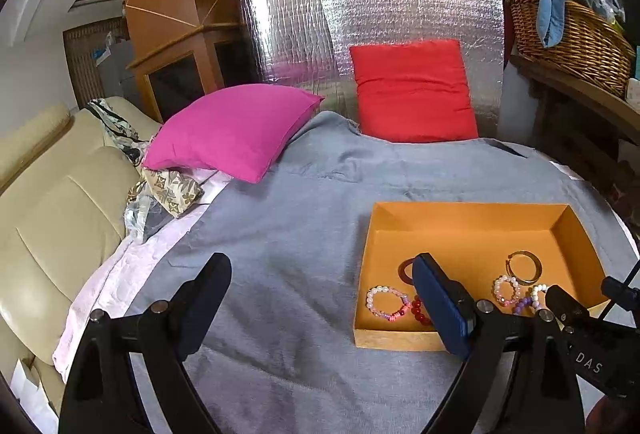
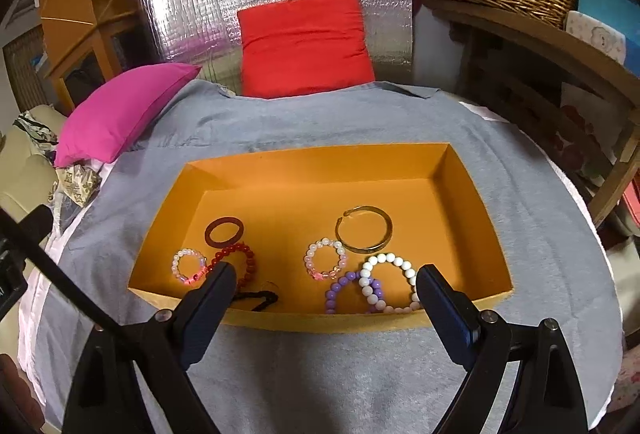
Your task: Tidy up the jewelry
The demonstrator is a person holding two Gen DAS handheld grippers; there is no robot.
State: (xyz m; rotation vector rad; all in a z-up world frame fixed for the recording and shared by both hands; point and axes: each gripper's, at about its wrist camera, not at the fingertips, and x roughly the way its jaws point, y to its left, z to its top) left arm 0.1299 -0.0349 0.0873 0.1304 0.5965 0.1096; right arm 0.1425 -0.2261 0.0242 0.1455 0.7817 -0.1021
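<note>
**Desk:** Where do you stand on the jewelry?

**Operator:** I judge the sorting nearly done. All the pieces I can see lie inside the orange box [image 2: 320, 169] on the grey blanket [image 2: 320, 374]. None shows on the blanket itself.

**Desk:** And your grippers?

**Operator:** My right gripper [image 2: 325, 286] hovers at the box's near wall, fingers spread wide, holding nothing. My left gripper [image 1: 322, 276] hangs left of the box, equally wide and empty.

**Desk:** How do the pieces look?

**Operator:** A gold bangle [image 2: 364, 229] lies far right, and a dark ring [image 2: 224, 230] far left. A red bead bracelet [image 2: 240, 260] touches a pale one [image 2: 189, 268]. White beads [image 2: 390, 284] overlap purple beads [image 2: 352, 292] at the near wall.

**Desk:** Next move?

**Operator:** Probably separating the overlapping bracelets, with a narrow pinch on one strand.
</note>
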